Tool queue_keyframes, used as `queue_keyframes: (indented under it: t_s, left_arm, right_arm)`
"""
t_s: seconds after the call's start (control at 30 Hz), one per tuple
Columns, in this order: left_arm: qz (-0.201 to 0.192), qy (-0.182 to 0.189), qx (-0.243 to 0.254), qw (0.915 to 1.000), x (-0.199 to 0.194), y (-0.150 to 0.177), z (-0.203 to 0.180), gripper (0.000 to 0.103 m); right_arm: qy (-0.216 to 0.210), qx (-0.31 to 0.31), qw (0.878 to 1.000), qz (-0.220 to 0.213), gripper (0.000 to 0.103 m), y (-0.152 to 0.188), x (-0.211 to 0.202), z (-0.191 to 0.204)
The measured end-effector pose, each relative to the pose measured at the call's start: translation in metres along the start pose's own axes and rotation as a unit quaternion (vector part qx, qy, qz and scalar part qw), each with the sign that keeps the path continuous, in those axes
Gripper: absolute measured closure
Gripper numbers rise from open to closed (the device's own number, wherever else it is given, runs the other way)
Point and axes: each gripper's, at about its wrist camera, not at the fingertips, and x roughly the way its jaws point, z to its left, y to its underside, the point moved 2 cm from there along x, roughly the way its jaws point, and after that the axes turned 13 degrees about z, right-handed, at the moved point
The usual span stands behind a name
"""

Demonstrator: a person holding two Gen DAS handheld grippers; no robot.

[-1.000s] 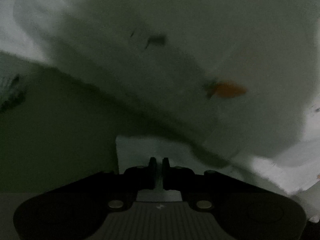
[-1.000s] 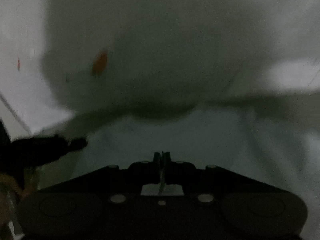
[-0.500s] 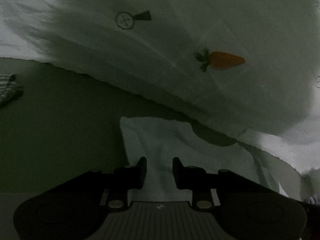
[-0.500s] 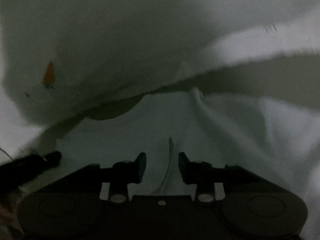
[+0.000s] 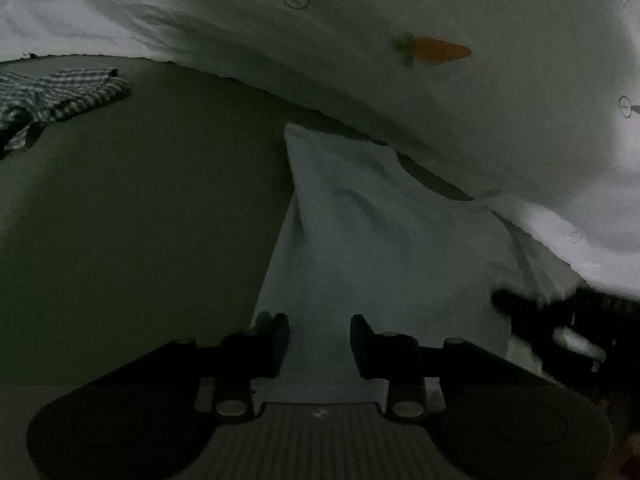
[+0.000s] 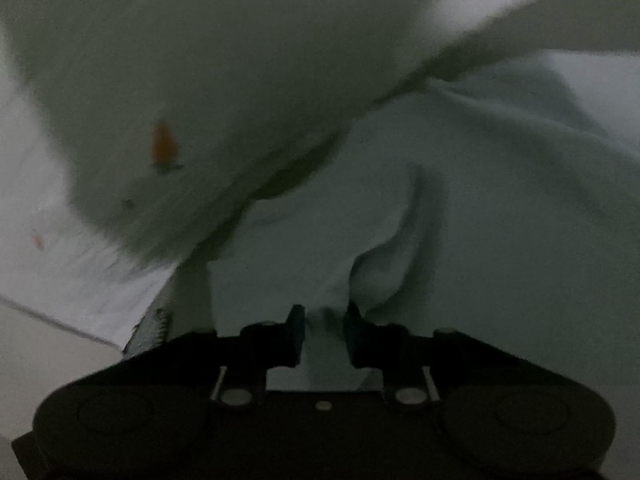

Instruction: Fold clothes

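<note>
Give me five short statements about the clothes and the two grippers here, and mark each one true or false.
1. A carrot print shows on the white cloth. True.
2. A striped garment lies off to the left in the left wrist view. True.
3. The left gripper is clamped shut on cloth. False: its jaws have just been opening and stand apart over the pale cloth.
4. The right gripper has nothing between its fingers. False: a fold of pale cloth sits between them.
5. The carrot print is blue. False: it is orange.
</note>
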Motion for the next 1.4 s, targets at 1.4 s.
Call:
queue_keyframes:
  t_s: [1.4]
  left_arm:
    - [-0.014, 0.057, -0.033, 0.9977, 0.002, -0.002, 0.011, 0.048]
  right_arm:
    - [0.072, -0.079, 0.994, -0.011, 0.097, 0.015, -0.012, 0.017]
